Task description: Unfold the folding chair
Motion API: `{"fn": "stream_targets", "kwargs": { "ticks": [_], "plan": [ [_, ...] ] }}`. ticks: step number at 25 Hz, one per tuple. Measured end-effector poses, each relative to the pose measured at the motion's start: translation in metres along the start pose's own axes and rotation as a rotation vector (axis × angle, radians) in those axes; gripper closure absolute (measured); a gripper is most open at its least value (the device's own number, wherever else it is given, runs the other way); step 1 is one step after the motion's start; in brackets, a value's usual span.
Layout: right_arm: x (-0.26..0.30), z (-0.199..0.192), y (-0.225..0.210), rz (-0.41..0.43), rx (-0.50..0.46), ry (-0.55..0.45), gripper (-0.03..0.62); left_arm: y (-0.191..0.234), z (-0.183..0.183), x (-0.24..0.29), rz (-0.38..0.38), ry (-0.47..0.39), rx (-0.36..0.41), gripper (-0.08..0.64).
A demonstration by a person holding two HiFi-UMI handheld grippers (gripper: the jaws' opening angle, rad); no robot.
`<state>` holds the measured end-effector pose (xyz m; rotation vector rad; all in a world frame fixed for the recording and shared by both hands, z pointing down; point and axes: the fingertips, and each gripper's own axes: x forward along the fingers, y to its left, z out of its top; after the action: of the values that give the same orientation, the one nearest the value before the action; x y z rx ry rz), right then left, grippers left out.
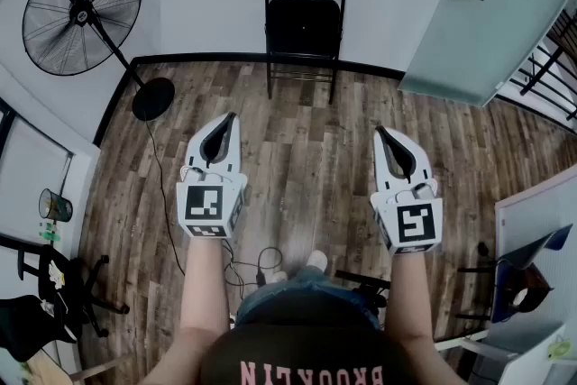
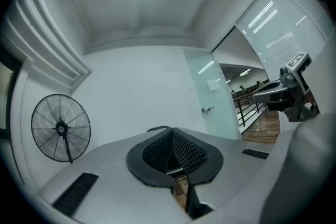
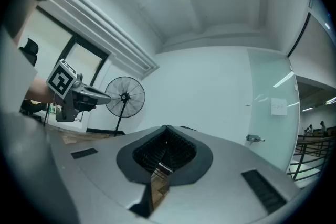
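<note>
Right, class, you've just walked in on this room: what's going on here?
A person stands holding the left gripper and the right gripper out level in front of them. Both have their jaws shut with nothing between them. The black folding chair is ahead, folded flat and leaning against the white wall, and neither gripper touches it. A standing fan is off to the left. The unfolding has not yet begun.
</note>
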<state>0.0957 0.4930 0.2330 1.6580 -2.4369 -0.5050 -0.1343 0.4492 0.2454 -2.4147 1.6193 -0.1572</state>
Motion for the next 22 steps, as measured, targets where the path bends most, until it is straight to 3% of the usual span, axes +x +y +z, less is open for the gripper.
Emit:
{"fn": "stream_targets", "kwargs": {
  "ticks": [7,13,14,15,16,17,18,20,22],
  "plan": [
    [-0.004,0.014,-0.009,-0.048,-0.016,-0.03,0.594,0.011,0.009,-0.002,0.044,-0.025,0.037,0.558],
    [0.013,0.018,-0.026,-0.035,0.027,-0.03,0.592,0.025,0.011,0.01,0.076,-0.024,-0.064,0.557],
    [0.017,0.019,-0.025,-0.013,0.045,-0.042,0.557,0.025,0.01,0.013,0.072,-0.017,-0.086,0.548],
    [0.021,0.019,-0.025,0.013,0.06,-0.052,0.401,0.023,0.008,0.017,0.061,-0.011,-0.109,0.463],
    [0.024,0.019,-0.025,0.032,0.074,-0.062,0.221,0.02,0.007,0.022,0.047,-0.005,-0.132,0.285],
    [0.027,0.018,-0.029,0.037,0.083,-0.072,0.143,0.017,0.006,0.027,0.045,0.0,-0.149,0.099],
    [0.029,0.016,-0.034,0.032,0.084,-0.078,0.099,0.015,0.006,0.032,0.058,0.001,-0.156,0.017],
    [0.031,0.009,-0.046,0.015,0.075,-0.076,0.028,0.009,0.006,0.039,0.091,0.001,-0.156,-0.011],
    [0.032,0.0,-0.057,-0.003,0.081,-0.063,0.018,0.0,0.008,0.046,0.093,0.001,-0.16,-0.012]
  ]
}}
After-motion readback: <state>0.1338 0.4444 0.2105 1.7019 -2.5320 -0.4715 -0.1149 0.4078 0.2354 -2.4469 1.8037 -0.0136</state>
